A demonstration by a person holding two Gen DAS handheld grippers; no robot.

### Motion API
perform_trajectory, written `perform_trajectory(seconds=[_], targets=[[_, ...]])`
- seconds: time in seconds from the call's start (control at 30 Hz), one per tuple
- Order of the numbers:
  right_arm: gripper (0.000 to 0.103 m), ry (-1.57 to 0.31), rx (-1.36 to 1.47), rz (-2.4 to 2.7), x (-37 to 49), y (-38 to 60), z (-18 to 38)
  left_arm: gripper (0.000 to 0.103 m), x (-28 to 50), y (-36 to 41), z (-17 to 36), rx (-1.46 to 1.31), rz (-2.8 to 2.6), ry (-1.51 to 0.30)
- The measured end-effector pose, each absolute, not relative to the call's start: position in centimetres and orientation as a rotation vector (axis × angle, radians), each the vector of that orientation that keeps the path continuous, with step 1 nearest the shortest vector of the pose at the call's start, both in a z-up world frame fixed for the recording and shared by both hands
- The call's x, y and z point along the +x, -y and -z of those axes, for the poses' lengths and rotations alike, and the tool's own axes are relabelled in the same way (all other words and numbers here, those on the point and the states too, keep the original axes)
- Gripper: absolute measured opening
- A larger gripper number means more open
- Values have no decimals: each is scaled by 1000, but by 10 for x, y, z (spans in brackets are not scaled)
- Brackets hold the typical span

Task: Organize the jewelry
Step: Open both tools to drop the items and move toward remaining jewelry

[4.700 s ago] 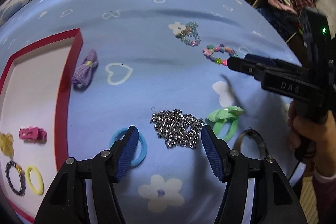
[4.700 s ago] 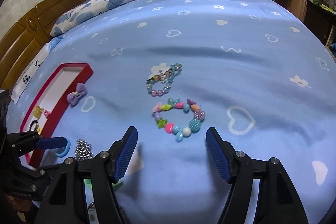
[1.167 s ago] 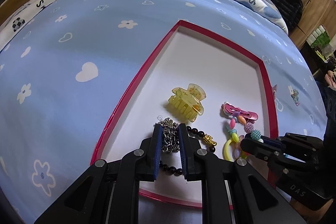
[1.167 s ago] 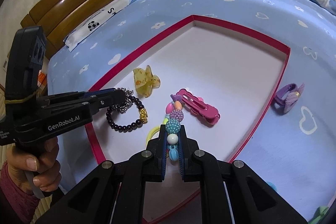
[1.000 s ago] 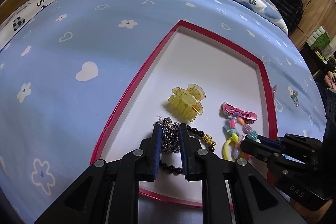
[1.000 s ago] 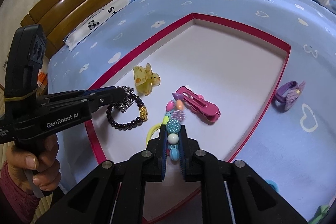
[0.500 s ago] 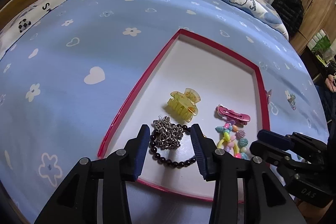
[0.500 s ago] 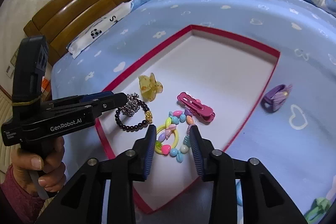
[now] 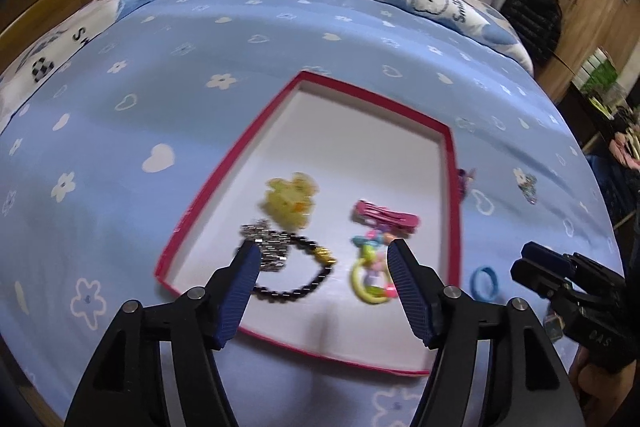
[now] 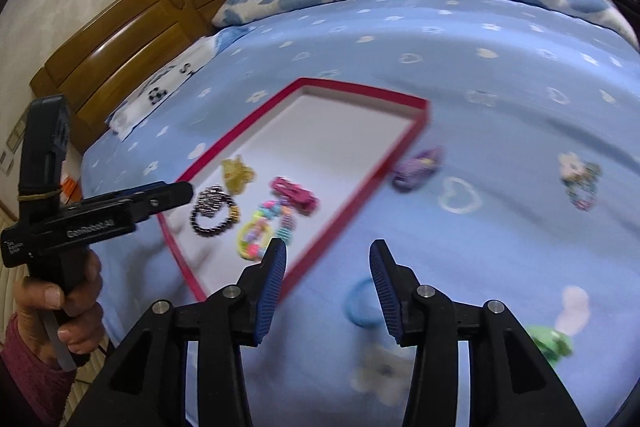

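Blue hair tie [image 10: 362,303] lay flat on bed [image 10: 460,67], outside red tray [image 10: 360,203], just ahead of right hand-held gripper [image 10: 328,259], partly behind right finger. Right jaws had just been opening, spread, nothing between. Left hand-held gripper [image 9: 320,259] likewise spread, empty, over tray; right nearer.

In the tray [image 9: 224,183] on the bed [image 9: 120,155], the chain [image 9: 266,247] overlaps the bead bracelet [image 9: 296,287]; the hair tie [image 9: 484,283] lies outside.

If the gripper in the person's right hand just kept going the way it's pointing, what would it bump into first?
Probably the blue bedsheet. Between the open fingers of the right gripper lies bare sheet; the red tray is just left of that line and the blue hair tie near its right finger. Depth is unclear.
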State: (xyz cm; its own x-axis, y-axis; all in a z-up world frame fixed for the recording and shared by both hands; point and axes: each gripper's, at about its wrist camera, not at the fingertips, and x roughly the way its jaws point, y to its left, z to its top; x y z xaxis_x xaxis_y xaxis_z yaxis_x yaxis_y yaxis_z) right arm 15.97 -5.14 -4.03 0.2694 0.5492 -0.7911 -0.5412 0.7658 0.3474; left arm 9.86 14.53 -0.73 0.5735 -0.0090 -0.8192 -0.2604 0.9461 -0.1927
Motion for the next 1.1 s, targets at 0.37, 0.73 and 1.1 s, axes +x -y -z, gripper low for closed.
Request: perform_trajectory(seconds=[0.37,0.73,1.1], targets=[[49,-1056,59,-579,169,129,36,68,107,-104,-5,-245,-50,-957],[50,-1049,59,-491,163,177,33,68,106,-69,-4,-196,26,-973],[52,-1067,71,-459,149,199,38,68,106,-41,-7,-146,79,-984]])
